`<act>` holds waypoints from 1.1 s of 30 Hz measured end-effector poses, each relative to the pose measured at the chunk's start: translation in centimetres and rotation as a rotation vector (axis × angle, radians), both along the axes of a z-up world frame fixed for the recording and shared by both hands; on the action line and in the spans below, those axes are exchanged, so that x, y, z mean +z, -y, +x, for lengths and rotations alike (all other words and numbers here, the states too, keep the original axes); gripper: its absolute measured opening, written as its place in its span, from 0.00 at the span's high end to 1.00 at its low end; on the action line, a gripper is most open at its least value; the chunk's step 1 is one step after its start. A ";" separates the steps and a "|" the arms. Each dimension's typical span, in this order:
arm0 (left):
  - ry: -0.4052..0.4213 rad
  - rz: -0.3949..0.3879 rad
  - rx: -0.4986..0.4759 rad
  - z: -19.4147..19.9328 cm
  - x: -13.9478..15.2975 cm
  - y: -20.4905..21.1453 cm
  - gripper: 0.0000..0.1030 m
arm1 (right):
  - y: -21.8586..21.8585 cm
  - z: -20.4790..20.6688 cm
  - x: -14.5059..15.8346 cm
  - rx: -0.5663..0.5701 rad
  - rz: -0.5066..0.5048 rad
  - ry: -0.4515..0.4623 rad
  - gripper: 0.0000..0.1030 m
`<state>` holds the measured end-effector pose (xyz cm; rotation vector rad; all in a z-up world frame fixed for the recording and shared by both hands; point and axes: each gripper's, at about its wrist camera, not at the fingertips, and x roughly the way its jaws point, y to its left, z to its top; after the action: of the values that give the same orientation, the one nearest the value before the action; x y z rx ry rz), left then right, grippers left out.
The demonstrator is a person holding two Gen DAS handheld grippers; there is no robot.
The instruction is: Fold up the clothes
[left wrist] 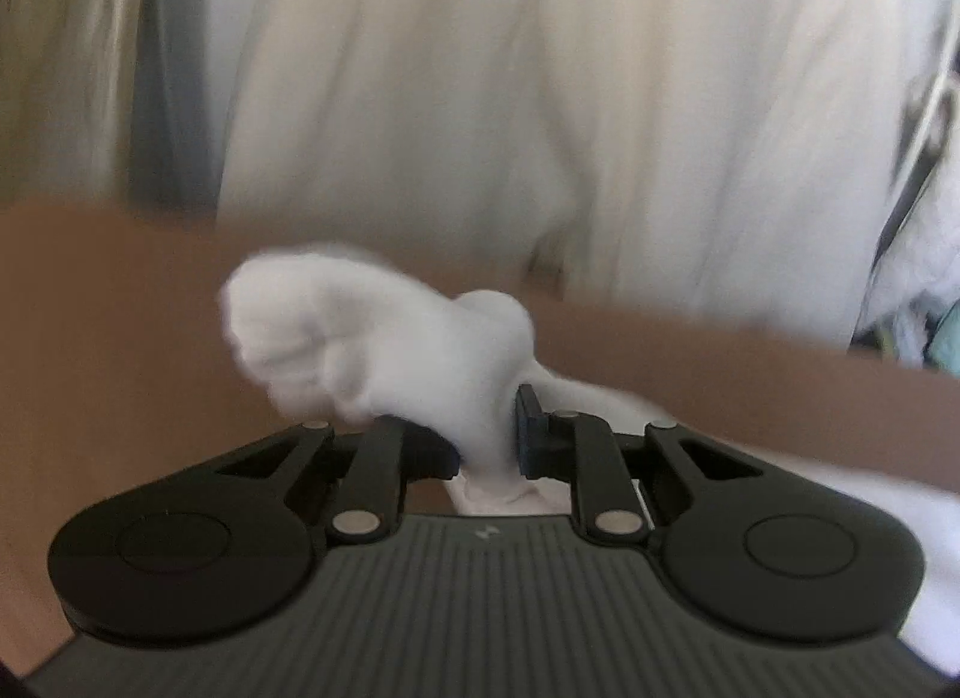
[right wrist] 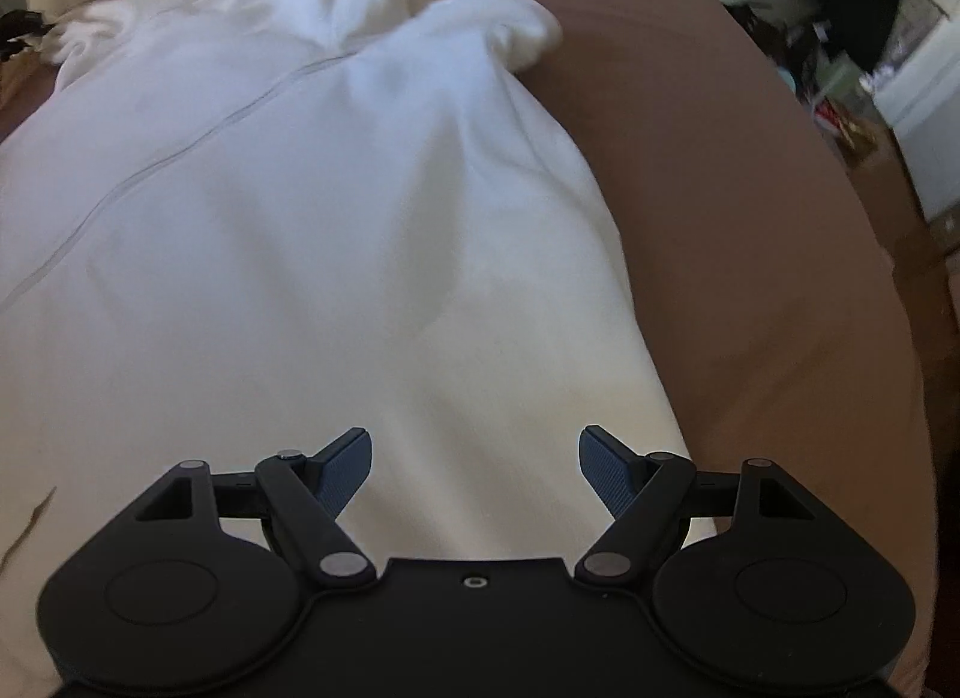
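- Left wrist view, item one: my left gripper, jaws drawn nearly together and clamped on a bunched fold of the white garment. Cloth bulges up ahead of the pads and pokes out behind them. This grip shows in no other view.
- Same view, beyond the jaws: brown bed surface, then pale curtains across the background, all blurred. The gripper points forward and somewhat downward over the bed.
- Right wrist view, item two: my right gripper, jaws spread wide, blue pads apart with nothing between them. It hangs over the garment's near edge; I cannot tell whether the tips touch the cloth. It points steeply down.
- Same view, outward: the garment lies spread on the bed, a seam running diagonally across it, its far end rumpled into a rolled fold. Only here does its full spread show.
- Farther out: bare brown bed to the right, and blurred household clutter past the bed's edge.
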<state>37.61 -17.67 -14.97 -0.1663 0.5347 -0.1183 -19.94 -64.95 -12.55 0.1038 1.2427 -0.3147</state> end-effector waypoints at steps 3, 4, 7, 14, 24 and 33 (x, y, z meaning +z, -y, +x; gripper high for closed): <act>0.093 -0.024 0.066 -0.2 2.2 -1.3 0.84 | 0.5 -0.3 0.0 -0.032 0.002 0.009 0.22; 0.076 -0.055 0.079 -0.1 2.3 -1.7 0.84 | 0.4 -0.3 -0.1 -0.033 0.007 0.012 0.22; 0.014 -0.073 0.104 -0.6 1.5 -1.3 0.84 | 0.1 -0.1 -0.3 -0.017 0.010 0.016 0.22; 0.052 -0.168 -0.029 -6.1 4.7 3.3 0.84 | -1.8 1.4 -0.3 0.024 0.055 0.087 0.22; 0.108 -0.216 -0.806 -25.9 15.0 18.9 0.82 | -1.1 1.3 -0.6 -0.229 0.258 0.404 0.22; -0.180 0.174 -1.449 -38.6 4.0 25.7 0.42 | -0.4 -0.4 -4.1 -0.445 0.444 0.518 0.22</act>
<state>-1.04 -43.36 -10.95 0.4189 0.7544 -1.4714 -20.38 -64.56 -16.68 0.8030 0.7440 -0.3607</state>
